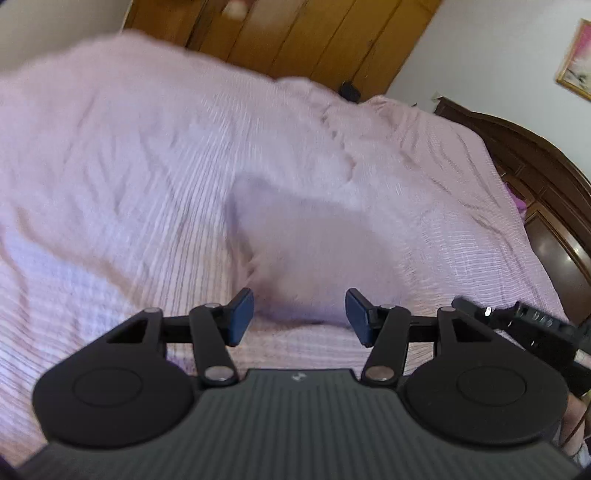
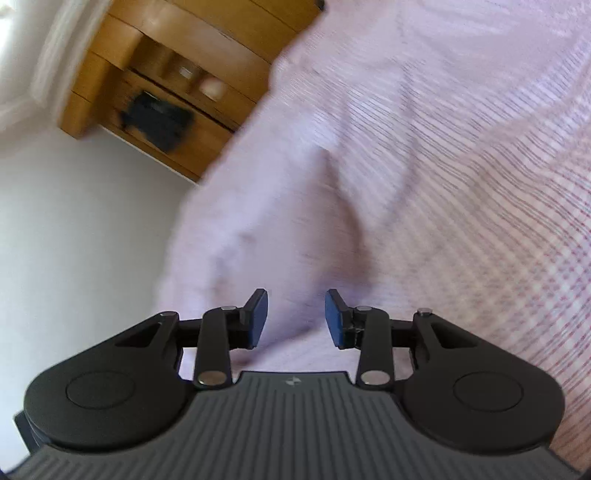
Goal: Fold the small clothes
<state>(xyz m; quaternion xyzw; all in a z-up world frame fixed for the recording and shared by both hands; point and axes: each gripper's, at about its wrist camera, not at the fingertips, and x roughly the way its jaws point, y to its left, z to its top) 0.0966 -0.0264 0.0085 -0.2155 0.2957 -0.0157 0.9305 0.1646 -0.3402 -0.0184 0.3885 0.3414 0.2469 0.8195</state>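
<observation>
A small pale lilac garment (image 1: 314, 251) lies flat on the pink ribbed bedspread (image 1: 129, 177), blurred by motion. My left gripper (image 1: 300, 317) is open and empty, its blue pads just short of the garment's near edge. The right gripper's black body (image 1: 532, 328) shows at the right edge of the left wrist view. In the right wrist view my right gripper (image 2: 296, 318) is open and empty over a lilac fold of the garment (image 2: 288, 221) on the bedspread (image 2: 480, 184).
A wooden wardrobe (image 1: 295, 33) stands behind the bed. A dark wooden headboard (image 1: 546, 184) runs along the right. A framed picture (image 1: 576, 59) hangs on the white wall. In the right wrist view a wooden shelf unit (image 2: 166, 92) holds a black object (image 2: 155, 120).
</observation>
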